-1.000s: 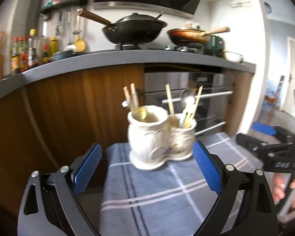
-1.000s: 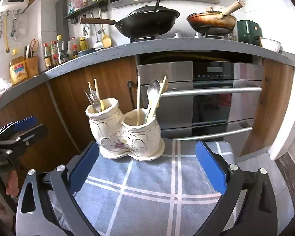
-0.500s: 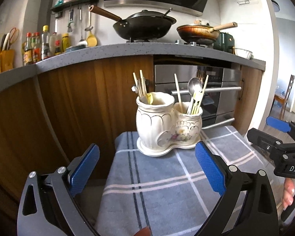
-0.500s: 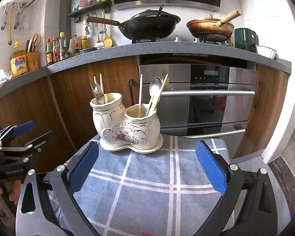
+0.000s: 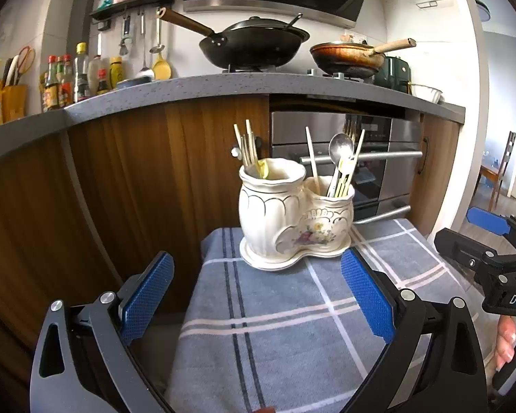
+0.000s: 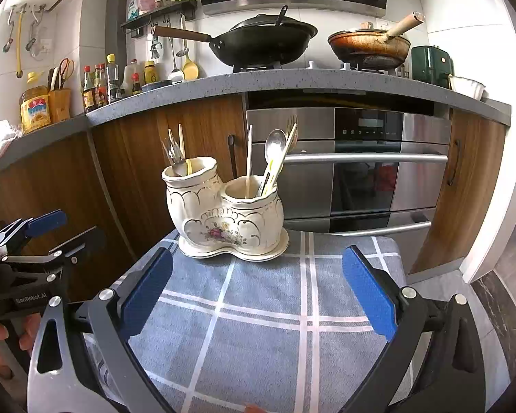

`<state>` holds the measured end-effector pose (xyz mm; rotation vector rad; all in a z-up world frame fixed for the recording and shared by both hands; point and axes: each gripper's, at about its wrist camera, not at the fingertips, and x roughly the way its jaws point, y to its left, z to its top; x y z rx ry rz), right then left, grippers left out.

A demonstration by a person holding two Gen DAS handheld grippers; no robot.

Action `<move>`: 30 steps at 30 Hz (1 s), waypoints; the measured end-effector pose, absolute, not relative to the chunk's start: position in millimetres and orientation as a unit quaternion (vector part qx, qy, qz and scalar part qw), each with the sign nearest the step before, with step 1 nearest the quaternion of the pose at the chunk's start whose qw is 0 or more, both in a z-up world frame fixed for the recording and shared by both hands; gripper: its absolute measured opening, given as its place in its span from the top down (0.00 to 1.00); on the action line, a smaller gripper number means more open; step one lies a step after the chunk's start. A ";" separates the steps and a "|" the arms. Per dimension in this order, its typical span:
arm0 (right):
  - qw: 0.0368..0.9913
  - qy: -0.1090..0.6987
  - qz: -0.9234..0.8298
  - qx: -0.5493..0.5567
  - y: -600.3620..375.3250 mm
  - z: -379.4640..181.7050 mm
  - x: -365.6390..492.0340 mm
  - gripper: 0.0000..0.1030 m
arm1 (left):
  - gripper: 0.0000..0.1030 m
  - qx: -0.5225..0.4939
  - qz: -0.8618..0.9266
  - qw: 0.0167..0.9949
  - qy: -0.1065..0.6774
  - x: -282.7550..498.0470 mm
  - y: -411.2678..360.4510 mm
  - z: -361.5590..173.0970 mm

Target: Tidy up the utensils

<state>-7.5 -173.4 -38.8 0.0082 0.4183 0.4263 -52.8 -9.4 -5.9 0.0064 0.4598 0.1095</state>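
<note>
While both tools hang wide open and empty, the left gripper (image 5: pixel 256 290) and right gripper (image 6: pixel 258 285) face the twin-cup ceramic holder (image 6: pixel 225 215), centre frame near the far edge of the checked cloth (image 6: pixel 258 327). A careless reach could snag the leaning spoon (image 6: pixel 274 144) or chopsticks (image 5: pixel 246 143) and tip the holder off that edge. Open cloth lies below.

Off to the right of your left fingers, the body of the right gripper (image 5: pixel 498 268) carries white letters "DAS", cut off at the frame edge. Left of your right fingers, the left gripper (image 6: pixel 34 241) reads "GenRobot.AI" on its black body. The bottle labels on the worktop are too small to read.
</note>
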 end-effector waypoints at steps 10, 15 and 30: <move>0.955 0.207 0.211 0.005 -173.1 -39.3 -7.4 0.05 | 0.06 0.002 0.057 0.971 0.230 -52.1 -7.3 -7.5; 0.955 0.208 0.211 0.005 -172.9 -39.6 -7.8 0.05 | 0.06 0.004 0.058 0.971 0.231 -51.3 -7.9 -8.2; 0.953 0.213 0.213 0.005 -173.3 -43.3 -7.6 0.05 | 0.06 0.005 0.055 0.971 0.233 -50.5 -7.7 -10.2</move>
